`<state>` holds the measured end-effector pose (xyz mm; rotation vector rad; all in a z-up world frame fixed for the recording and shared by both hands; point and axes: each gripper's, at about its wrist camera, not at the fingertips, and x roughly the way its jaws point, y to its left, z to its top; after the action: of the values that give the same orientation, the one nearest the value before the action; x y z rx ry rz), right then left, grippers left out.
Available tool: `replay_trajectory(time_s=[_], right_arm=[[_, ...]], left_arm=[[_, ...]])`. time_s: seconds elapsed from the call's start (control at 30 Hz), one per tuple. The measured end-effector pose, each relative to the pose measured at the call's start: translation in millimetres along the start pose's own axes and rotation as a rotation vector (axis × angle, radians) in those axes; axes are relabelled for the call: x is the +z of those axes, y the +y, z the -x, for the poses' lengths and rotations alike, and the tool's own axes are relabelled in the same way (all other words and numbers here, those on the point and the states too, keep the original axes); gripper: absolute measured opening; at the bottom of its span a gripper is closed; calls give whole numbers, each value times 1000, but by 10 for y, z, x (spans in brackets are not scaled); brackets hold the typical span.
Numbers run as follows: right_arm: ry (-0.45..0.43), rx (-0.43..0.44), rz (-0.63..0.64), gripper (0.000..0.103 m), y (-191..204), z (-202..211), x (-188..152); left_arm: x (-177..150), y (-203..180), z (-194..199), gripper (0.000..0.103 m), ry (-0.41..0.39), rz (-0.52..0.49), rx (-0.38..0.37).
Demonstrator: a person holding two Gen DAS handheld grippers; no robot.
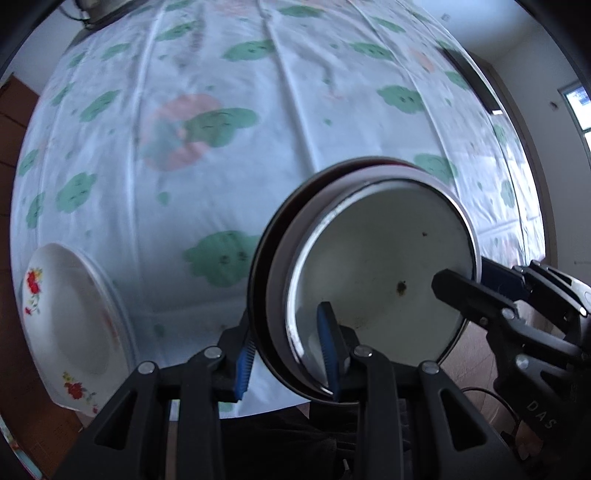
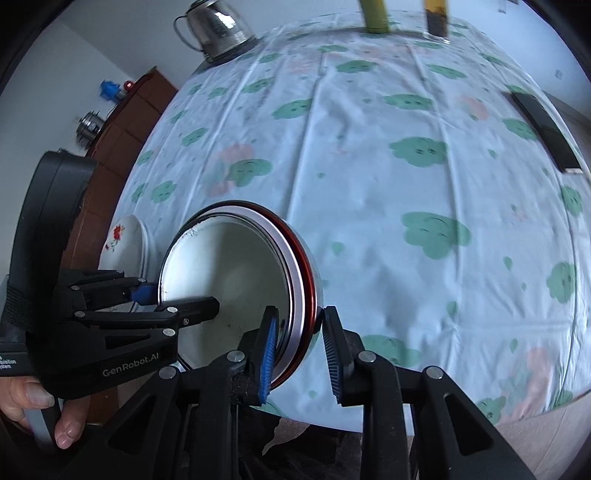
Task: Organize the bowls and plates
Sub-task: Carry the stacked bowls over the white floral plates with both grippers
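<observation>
Here both grippers are clamped on the same stack of bowls (image 1: 369, 266), one at each side of its rim. In the left wrist view the left gripper (image 1: 288, 350) fills the bottom centre, its blue pads pinching the stack's near edge: one finger outside the dark outer bowl, the other inside the white enamel bowl (image 1: 384, 251) that sits on top. The right gripper (image 1: 469, 273) comes in from the right edge of that frame, one black finger lying inside the white bowl and the blue-padded one behind the rim.

In the right wrist view the stack sits at lower centre-left, tipped on its side toward the lens, with a red band (image 2: 308, 266) showing between a pale ring and a shiny outer shell. The right gripper (image 2: 301, 339) grips the rim at the bottom, and the left one reaches in from the left, a hand (image 2: 40, 410) curled round its handle in the lower left corner.

A white plate with red flowers (image 1: 74, 325) lies at the lower left of the left wrist view, on the flowery tablecloth (image 1: 258, 110), apart from the stack. A steel kettle (image 2: 214, 26) stands at the top left of the right wrist view, and a dark flat device (image 2: 546, 133) lies at the right.
</observation>
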<state>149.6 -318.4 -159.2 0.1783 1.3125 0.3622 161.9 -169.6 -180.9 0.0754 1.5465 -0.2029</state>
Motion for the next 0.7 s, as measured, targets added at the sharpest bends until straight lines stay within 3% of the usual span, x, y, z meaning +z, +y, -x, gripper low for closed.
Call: replay_trajectory(time_s=[0.7], right_arm=[[24,48,183,27,1015,-160,249]], left_arm=[[-358,929,416,30,-87,176,24]])
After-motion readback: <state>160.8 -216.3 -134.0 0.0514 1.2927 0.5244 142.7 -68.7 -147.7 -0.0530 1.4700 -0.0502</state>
